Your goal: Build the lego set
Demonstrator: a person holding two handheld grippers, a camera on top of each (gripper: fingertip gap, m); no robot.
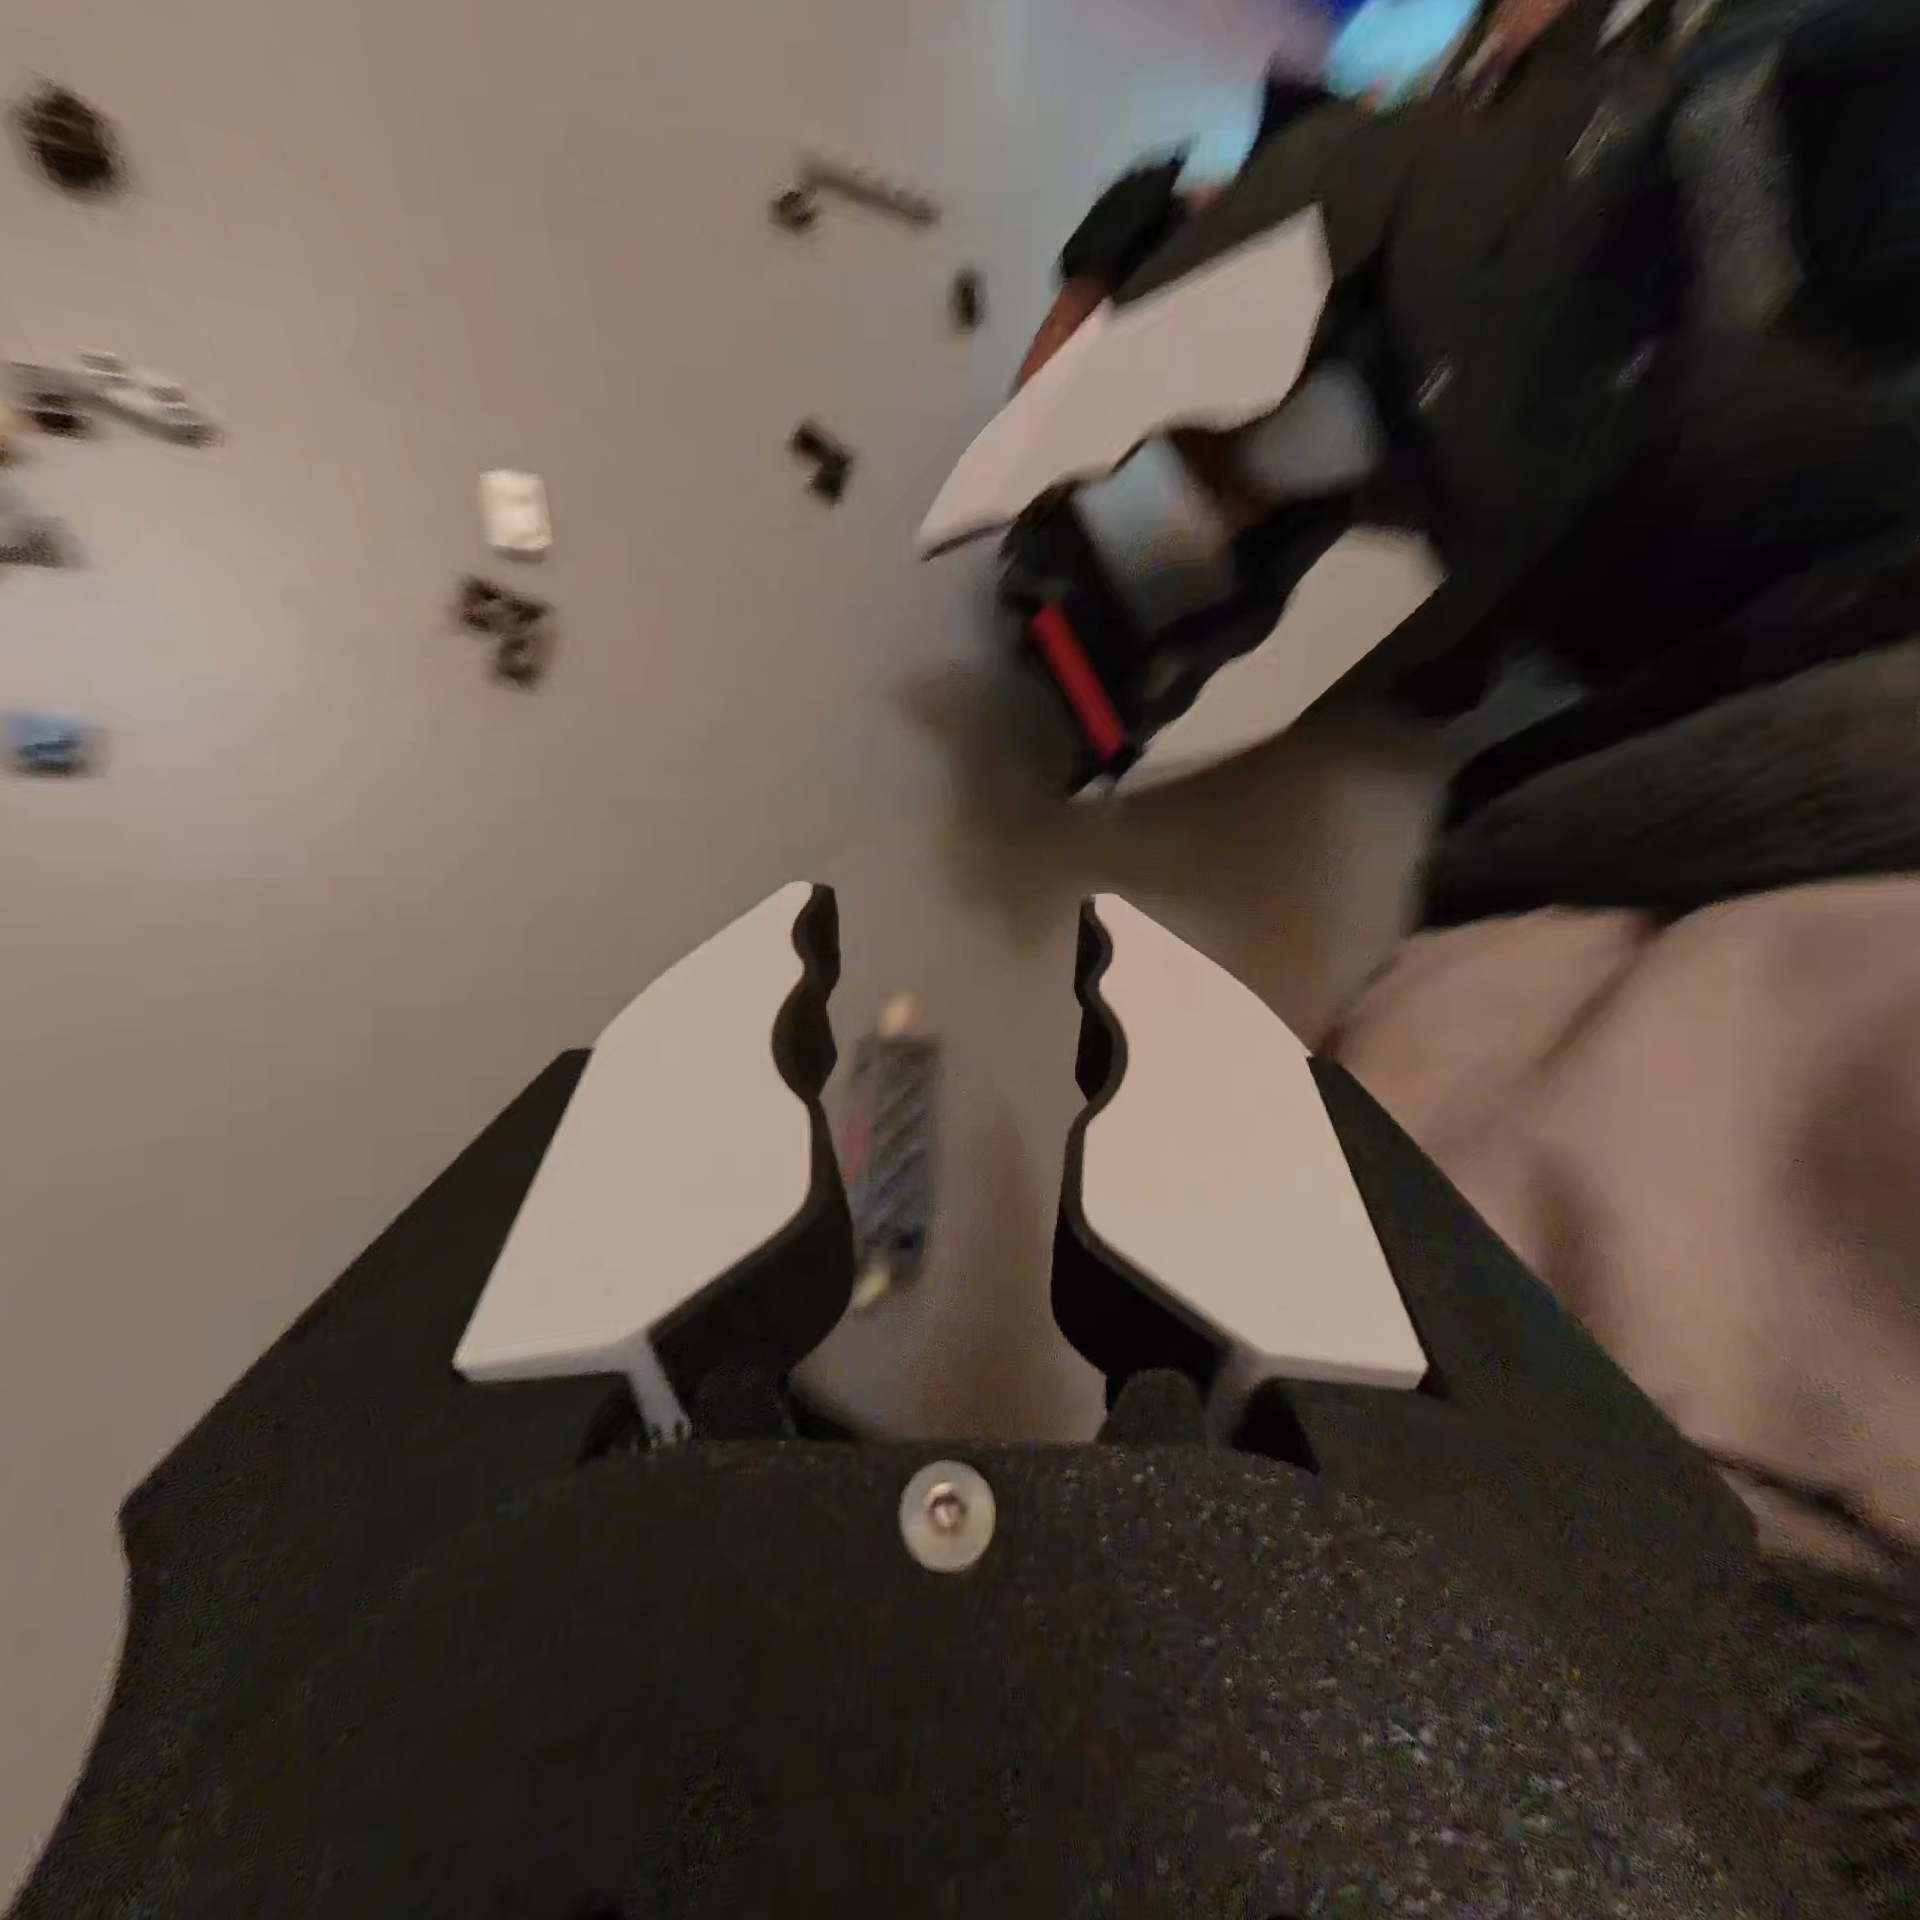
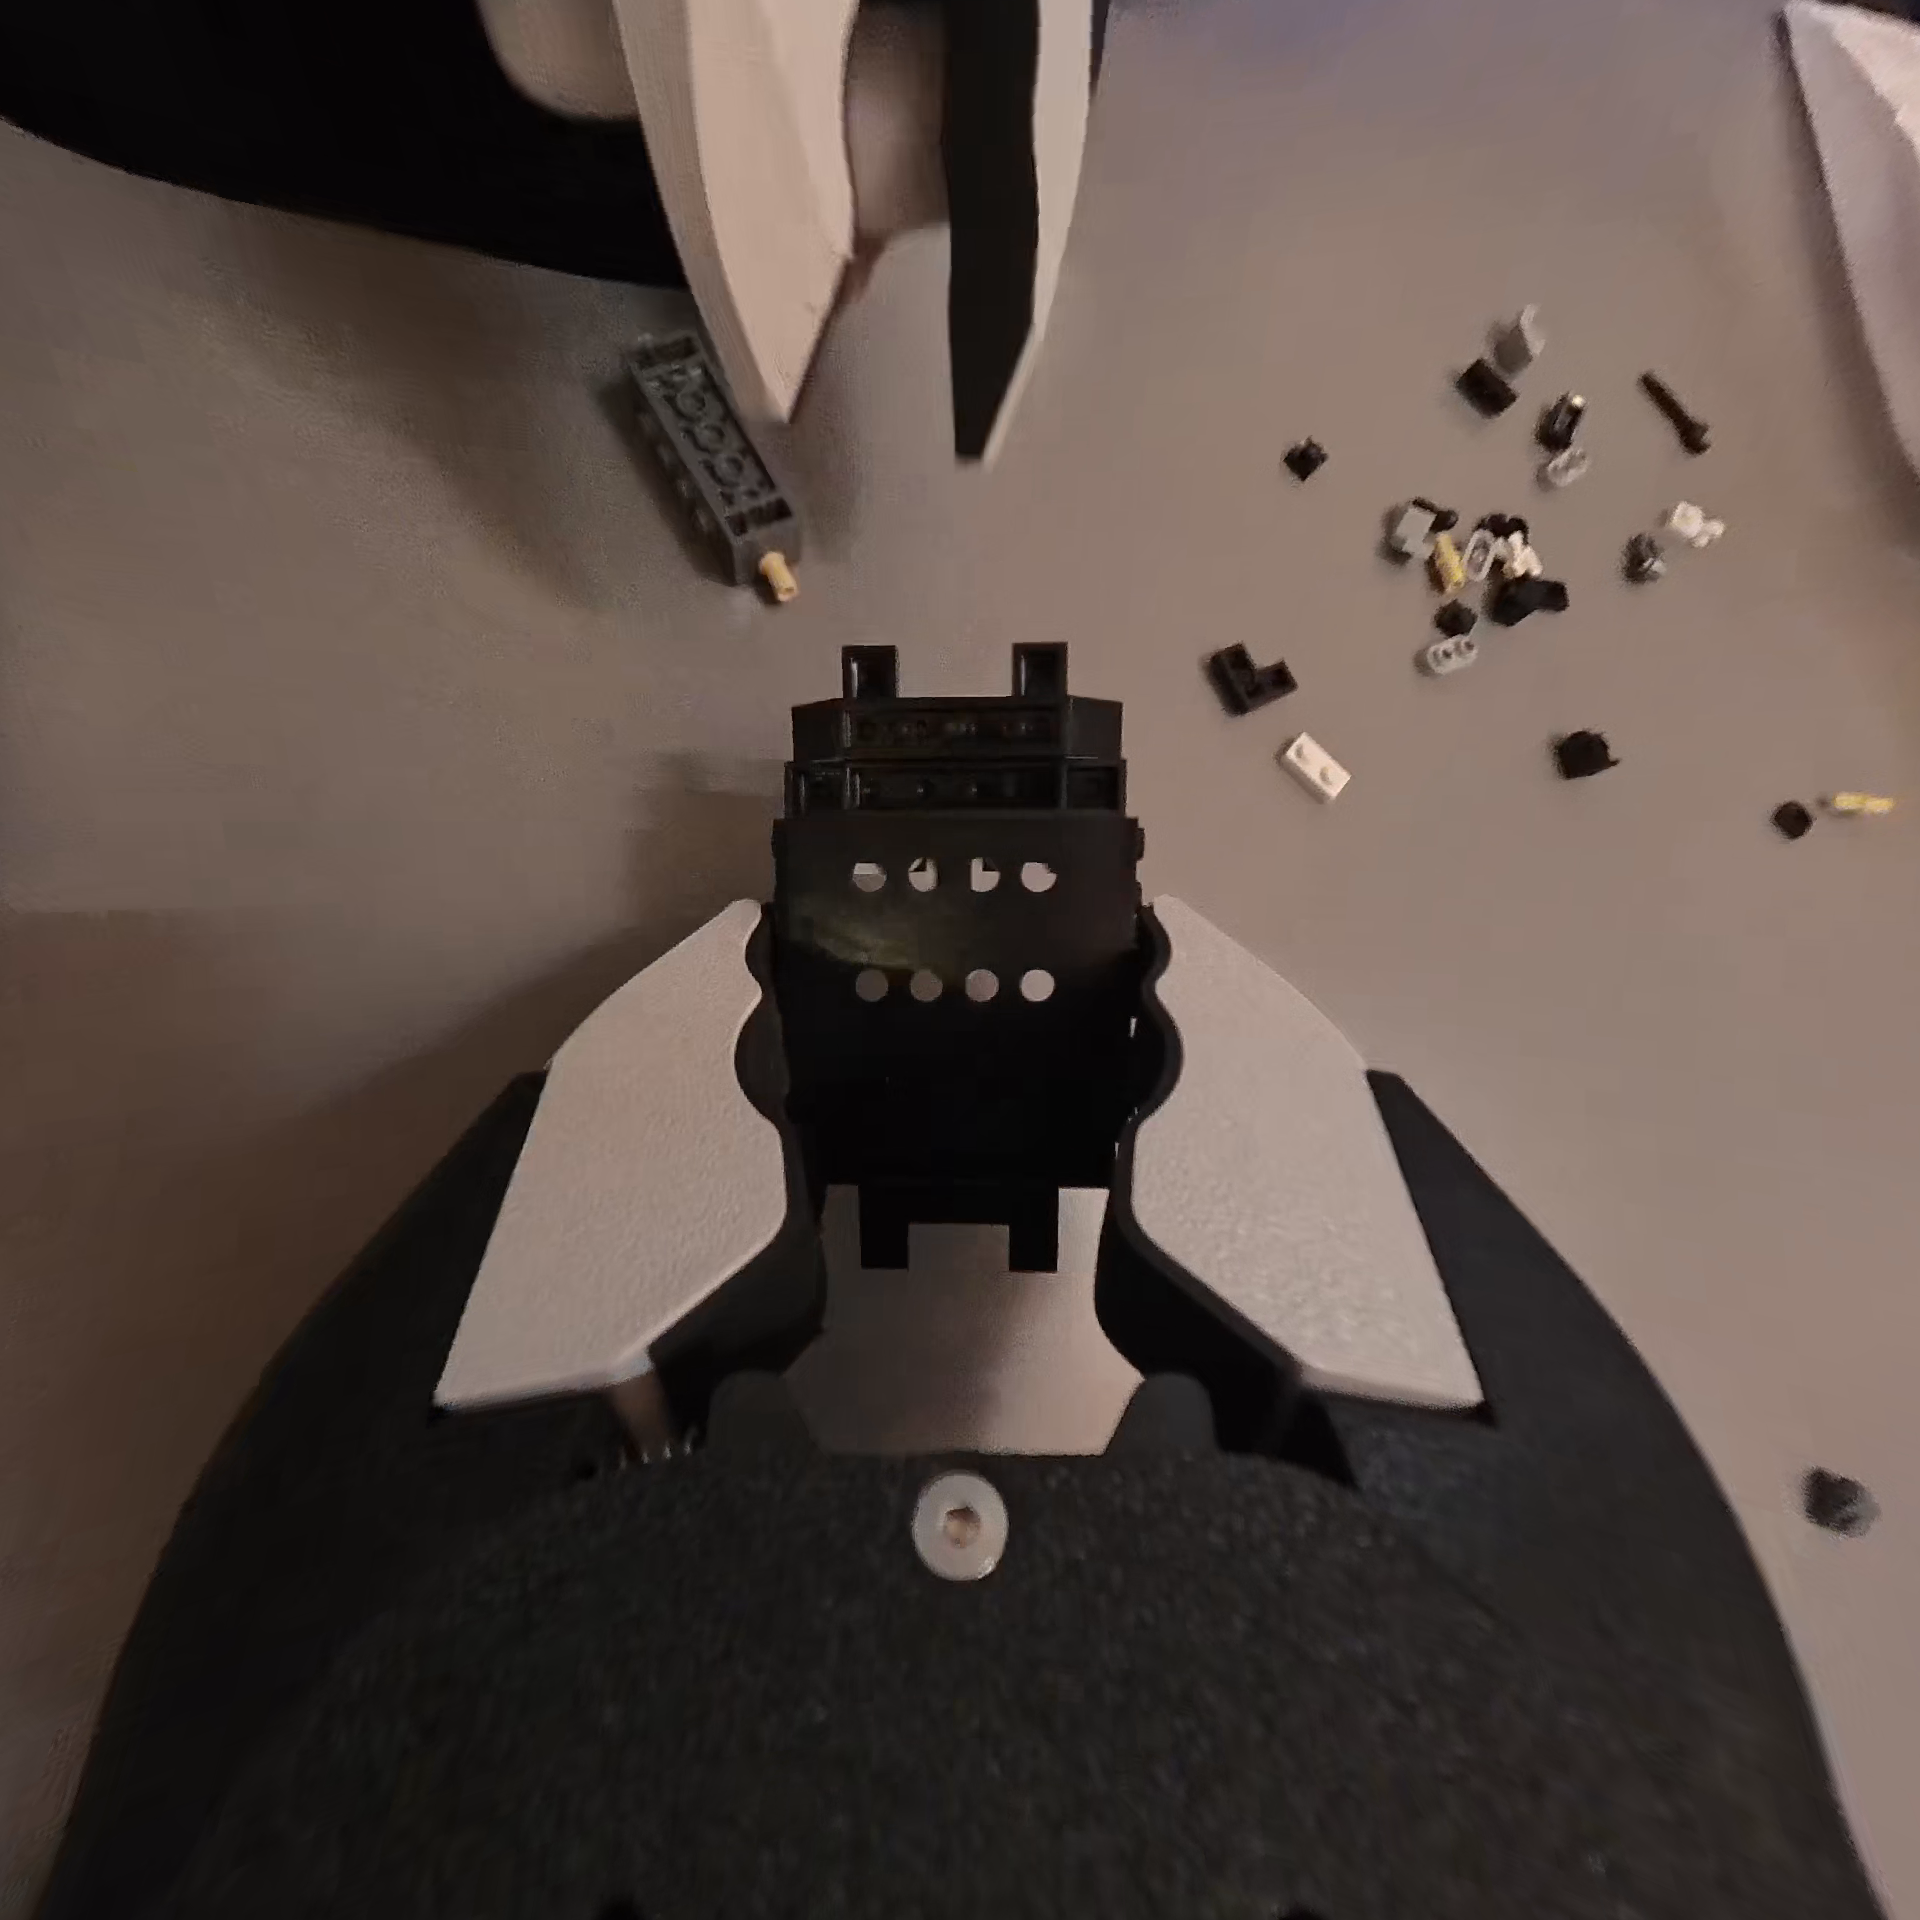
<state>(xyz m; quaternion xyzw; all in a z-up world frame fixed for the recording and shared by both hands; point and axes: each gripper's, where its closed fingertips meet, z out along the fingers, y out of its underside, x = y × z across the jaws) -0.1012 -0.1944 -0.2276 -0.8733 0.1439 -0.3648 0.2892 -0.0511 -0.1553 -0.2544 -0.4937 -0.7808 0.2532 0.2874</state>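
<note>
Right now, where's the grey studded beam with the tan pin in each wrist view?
Left wrist view: grey beam low centre, blurred, on the table between the left tool fingers.
Right wrist view: grey beam upper left, flat on the table beside the left tool tips.
Shared landmark: small white plate.

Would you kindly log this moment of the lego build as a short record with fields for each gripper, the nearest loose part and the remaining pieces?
right gripper: shut on the black assembly, held above the table
left gripper: open, empty, above the grey beam
grey beam: lying flat on the table, tan pin in one end, beside the left gripper's fingertips
loose pieces: small black, white and grey parts scattered on the table, right of the assembly
image quality: left wrist view blurred
</note>
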